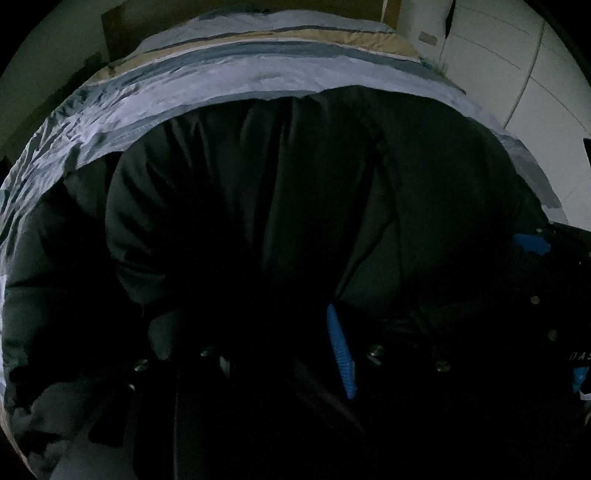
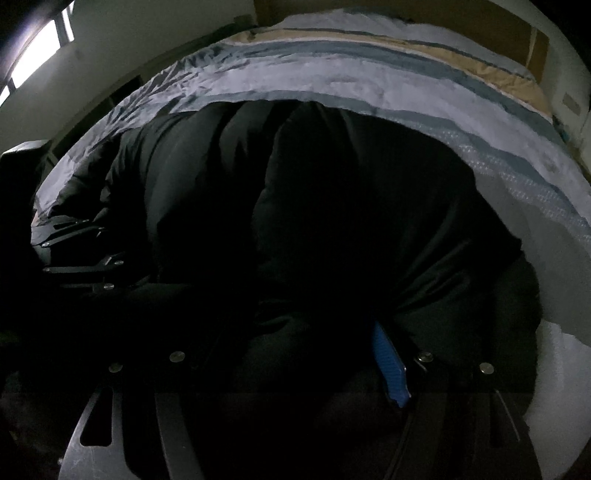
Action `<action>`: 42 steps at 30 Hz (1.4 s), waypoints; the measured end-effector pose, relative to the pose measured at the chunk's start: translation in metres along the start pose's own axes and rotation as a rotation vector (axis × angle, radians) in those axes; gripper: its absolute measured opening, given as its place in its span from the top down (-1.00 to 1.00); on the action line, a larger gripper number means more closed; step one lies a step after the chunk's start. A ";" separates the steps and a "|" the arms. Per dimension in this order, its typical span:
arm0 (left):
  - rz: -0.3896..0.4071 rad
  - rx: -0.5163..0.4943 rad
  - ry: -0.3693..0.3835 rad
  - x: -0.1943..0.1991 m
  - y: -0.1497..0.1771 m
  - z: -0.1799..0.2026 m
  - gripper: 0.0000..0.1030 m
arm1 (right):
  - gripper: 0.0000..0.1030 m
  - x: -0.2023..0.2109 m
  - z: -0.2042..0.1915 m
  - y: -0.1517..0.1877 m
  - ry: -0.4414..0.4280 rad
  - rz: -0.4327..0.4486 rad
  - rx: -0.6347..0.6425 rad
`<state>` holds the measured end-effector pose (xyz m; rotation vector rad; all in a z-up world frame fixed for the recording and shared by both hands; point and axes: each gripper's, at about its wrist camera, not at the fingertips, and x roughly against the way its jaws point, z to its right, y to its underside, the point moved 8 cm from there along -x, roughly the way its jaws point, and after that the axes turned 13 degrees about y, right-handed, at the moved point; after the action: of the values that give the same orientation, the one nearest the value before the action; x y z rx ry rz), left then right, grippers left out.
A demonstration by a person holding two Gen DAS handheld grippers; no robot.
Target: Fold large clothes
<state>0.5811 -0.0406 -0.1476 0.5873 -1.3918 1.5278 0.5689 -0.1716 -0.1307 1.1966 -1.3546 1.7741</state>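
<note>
A large black padded jacket [image 1: 288,192] lies on a bed with a blue, grey and tan striped cover [image 1: 207,77]; it also fills the right wrist view [image 2: 351,206]. My left gripper [image 1: 295,332] is down in the jacket's near edge; one blue ribbed pad [image 1: 341,354] shows and the other is buried in dark fabric. My right gripper [image 2: 325,350] is also sunk in the jacket's near edge, with one blue pad [image 2: 388,365] showing. The jaws appear to be closed on folds of the jacket. The right gripper shows at the right edge of the left wrist view [image 1: 532,243], the left gripper at the left of the right wrist view [image 2: 74,254].
The striped bed cover [image 2: 369,70] stretches beyond the jacket. A brown headboard [image 2: 517,33] stands at the far end. White wardrobe doors [image 1: 535,74] stand right of the bed. A bright window [image 2: 33,59] is at the left. The room is dim.
</note>
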 end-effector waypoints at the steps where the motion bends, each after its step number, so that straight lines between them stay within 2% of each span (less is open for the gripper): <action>1: 0.001 -0.002 -0.002 -0.002 0.001 -0.001 0.27 | -0.38 -0.002 0.000 0.001 0.003 0.005 0.001; 6: 0.004 -0.014 -0.015 -0.005 0.001 0.000 0.27 | -0.38 -0.008 0.000 0.001 0.021 0.002 0.011; 10: -0.022 0.007 -0.007 0.010 -0.004 0.004 0.26 | -0.38 0.003 -0.002 -0.001 0.057 -0.019 0.036; 15: 0.012 0.060 0.058 0.041 -0.005 0.023 0.26 | -0.39 0.026 0.002 0.005 0.047 -0.008 0.018; 18: -0.013 0.046 0.030 0.032 0.008 0.029 0.25 | -0.39 0.031 0.005 0.014 0.047 -0.006 0.007; 22: -0.015 0.045 0.016 0.038 0.005 0.031 0.26 | -0.39 0.040 0.006 0.016 0.055 -0.014 -0.011; 28: -0.013 0.034 -0.018 0.073 0.009 0.043 0.25 | -0.41 0.071 0.008 0.022 0.058 -0.028 -0.059; 39: 0.001 -0.004 -0.044 0.162 0.012 0.070 0.24 | -0.51 0.163 0.002 0.046 0.072 -0.009 -0.111; 42: 0.019 -0.004 -0.055 0.188 0.016 0.072 0.14 | -0.56 0.184 -0.002 0.050 0.080 0.006 -0.106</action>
<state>0.4689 -0.0461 0.0203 0.6194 -1.4461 1.5335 0.4491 -0.1957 0.0160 1.0552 -1.3885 1.7132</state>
